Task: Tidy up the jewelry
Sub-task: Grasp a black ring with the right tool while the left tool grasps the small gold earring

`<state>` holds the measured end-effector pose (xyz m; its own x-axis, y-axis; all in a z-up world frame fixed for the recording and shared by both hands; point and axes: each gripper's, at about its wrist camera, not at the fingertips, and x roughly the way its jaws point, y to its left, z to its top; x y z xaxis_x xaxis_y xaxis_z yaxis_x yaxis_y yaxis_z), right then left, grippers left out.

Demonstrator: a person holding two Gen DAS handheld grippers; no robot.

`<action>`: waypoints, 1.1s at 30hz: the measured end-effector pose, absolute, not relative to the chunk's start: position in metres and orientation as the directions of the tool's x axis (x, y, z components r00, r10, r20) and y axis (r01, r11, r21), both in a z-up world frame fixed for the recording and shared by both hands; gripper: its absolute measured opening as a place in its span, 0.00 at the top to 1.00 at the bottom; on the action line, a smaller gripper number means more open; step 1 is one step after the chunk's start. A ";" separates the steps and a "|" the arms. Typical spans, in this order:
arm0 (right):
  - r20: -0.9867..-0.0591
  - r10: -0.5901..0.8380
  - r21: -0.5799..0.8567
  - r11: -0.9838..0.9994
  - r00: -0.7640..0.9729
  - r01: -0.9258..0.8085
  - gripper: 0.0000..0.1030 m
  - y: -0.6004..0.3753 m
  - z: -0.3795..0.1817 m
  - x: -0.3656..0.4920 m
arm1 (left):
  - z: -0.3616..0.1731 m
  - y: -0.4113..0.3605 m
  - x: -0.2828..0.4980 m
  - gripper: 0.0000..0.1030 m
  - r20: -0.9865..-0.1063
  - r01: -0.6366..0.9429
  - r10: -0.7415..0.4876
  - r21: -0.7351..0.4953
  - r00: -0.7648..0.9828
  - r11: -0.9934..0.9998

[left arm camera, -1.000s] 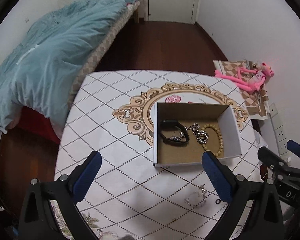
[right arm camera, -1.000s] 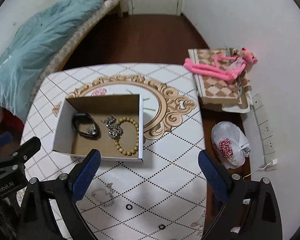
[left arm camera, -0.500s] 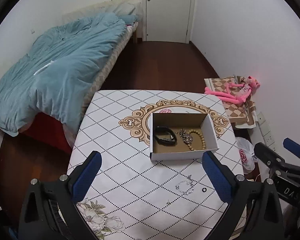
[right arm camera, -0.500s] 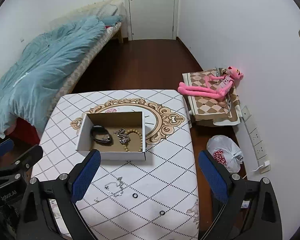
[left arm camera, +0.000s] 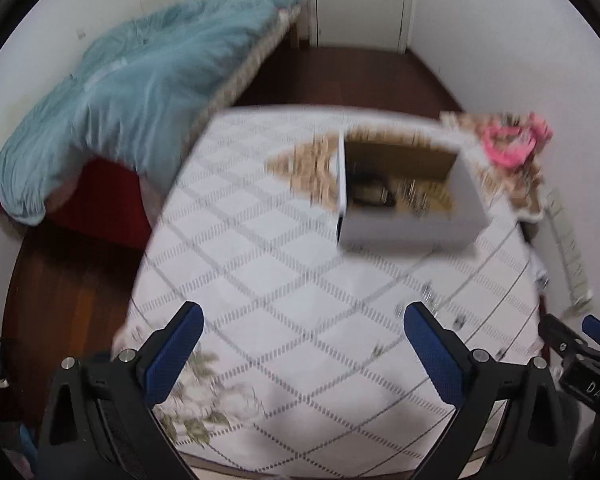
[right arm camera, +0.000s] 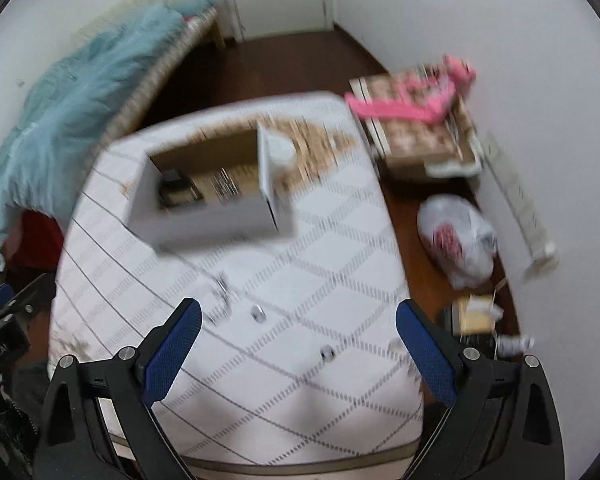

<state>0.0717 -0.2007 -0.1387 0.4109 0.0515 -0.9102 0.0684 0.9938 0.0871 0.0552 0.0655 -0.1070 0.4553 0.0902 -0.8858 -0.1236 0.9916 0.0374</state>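
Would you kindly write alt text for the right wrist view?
Blurred view: the open right claw hovers empty above a patterned table. A white box holds dark jewelry; small loose pieces lie on the table before it.

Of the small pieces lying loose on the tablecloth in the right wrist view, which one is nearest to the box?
The silver chain, beside the left fingertip; the two small rings lie farther from the box.

White walls [left arm camera: 500,40], wood floor [left arm camera: 340,76], bed [left arm camera: 140,80]
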 end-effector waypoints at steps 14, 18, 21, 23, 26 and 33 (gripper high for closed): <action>-0.917 0.048 0.106 0.987 0.397 0.125 0.38 -0.224 -0.237 0.042 | -0.194 0.040 0.033 0.01 -0.949 -0.043 0.018 0.004 0.316 0.999; -0.906 0.016 0.065 0.993 0.423 0.103 0.52 -0.215 -0.241 0.047 | -0.199 0.041 0.034 0.01 -0.949 -0.045 0.024 0.010 0.314 0.999; -0.895 -0.024 0.016 0.996 0.446 0.085 0.69 -0.208 -0.240 0.048 | -0.204 0.041 0.034 0.01 -0.951 -0.043 0.018 0.005 0.310 0.999; -0.891 -0.029 0.007 0.997 0.453 0.076 0.87 -0.207 -0.239 0.048 | -0.205 0.039 0.033 0.01 -0.950 -0.036 0.011 0.000 0.311 0.999; -0.891 -0.029 0.001 0.998 0.452 0.065 0.87 -0.205 -0.239 0.047 | -0.207 0.033 0.034 0.01 -0.948 -0.024 0.001 -0.007 0.318 1.000; -0.891 -0.014 0.024 0.997 0.454 0.077 0.87 -0.208 -0.239 0.045 | -0.210 0.015 0.043 0.34 -0.942 -0.004 -0.012 -0.014 0.335 1.000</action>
